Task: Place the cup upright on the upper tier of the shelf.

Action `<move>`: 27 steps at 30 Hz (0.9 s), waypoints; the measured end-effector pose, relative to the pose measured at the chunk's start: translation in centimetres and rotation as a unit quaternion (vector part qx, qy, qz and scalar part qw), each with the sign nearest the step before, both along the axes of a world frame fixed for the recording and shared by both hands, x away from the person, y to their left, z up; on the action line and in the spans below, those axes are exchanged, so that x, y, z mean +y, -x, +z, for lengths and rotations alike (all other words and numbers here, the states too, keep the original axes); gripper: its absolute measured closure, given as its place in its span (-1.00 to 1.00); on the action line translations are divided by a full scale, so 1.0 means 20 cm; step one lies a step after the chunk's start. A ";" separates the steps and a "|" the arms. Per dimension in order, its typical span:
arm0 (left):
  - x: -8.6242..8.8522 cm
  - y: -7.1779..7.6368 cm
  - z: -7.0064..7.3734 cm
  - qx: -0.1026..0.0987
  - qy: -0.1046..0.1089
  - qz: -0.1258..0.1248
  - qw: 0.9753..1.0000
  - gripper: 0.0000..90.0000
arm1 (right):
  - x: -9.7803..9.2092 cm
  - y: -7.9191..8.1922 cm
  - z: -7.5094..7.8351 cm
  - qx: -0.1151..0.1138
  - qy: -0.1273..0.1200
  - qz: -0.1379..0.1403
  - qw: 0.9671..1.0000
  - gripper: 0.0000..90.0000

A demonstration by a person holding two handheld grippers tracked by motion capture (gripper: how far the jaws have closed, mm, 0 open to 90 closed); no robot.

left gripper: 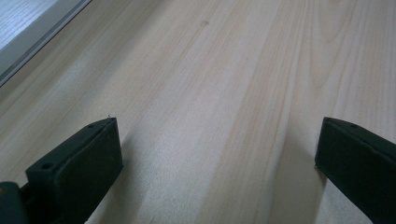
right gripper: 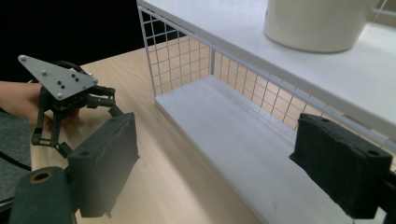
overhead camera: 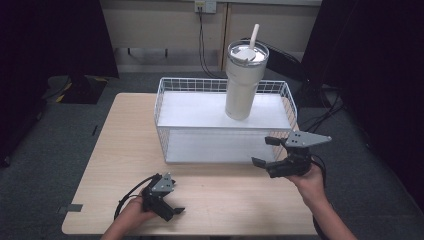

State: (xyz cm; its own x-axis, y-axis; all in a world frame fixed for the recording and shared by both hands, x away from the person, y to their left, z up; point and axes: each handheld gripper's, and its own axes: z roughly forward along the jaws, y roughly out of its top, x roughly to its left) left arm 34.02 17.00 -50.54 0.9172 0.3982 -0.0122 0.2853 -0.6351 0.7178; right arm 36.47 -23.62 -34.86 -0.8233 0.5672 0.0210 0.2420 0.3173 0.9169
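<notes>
Closest to me, the left gripper (overhead camera: 167,209) rests low on the tabletop (overhead camera: 125,150) near its front edge, jaws spread with nothing between them but bare wood grain in the left gripper view. Further along, the right gripper (overhead camera: 265,151) hovers off the tabletop at the front right corner of the white wire basket (overhead camera: 165,90), its jaws spread wide too and holding nothing; in the right gripper view they frame the basket's open lower level and the white shelf (right gripper: 327,70) above it. On that shelf, towards the right and back, stands the tumbler (overhead camera: 242,85), tall and cream-coloured, well apart from both grippers. Its long axis is upright, base planted on the shelf, lidded mouth facing up, and its straw (overhead camera: 254,36) rises from the lid leaning slightly right. My worry is the height of it: a tall, narrow cup on a raised shelf looks top-heavy, so a push or a grip too near the lid would likely tip it over the wire rim. The smooth, tapering wall could also slide between the pads if pinched off-centre. Coming in from this low angle, the right gripper might snag the front wires or knock the shelf and set the tumbler rocking.
</notes>
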 end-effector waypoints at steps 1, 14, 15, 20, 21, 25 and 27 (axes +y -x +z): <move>0.00 0.00 0.00 0.000 0.000 0.000 1.000 -1.00 | 0.00 0.00 -0.01 0.002 -0.001 -0.001 1.000 -0.71; 0.00 0.00 0.00 0.000 0.000 0.000 1.000 -1.00 | -0.07 0.03 -0.14 0.021 -0.005 -0.005 1.000 -0.71; 0.00 0.00 0.00 0.000 0.000 0.000 1.000 -1.00 | -0.08 0.03 -0.15 0.022 -0.005 -0.006 1.000 -0.71; 0.00 0.00 0.00 0.000 0.000 0.000 1.000 -1.00 | -0.11 0.04 -0.20 0.030 -0.004 -0.010 0.999 -0.70; 0.00 0.00 0.00 0.000 0.000 0.000 1.000 -1.00 | -0.11 0.05 -0.21 0.031 -0.005 -0.010 0.999 -0.70; 0.00 0.00 0.00 0.000 0.000 0.000 1.000 -1.00 | -0.13 0.06 -0.26 0.037 -0.003 -0.012 0.999 -0.70; 0.00 0.00 0.00 0.000 0.000 0.000 1.000 -1.00 | -0.14 0.06 -0.28 0.042 -0.001 -0.013 0.999 -0.70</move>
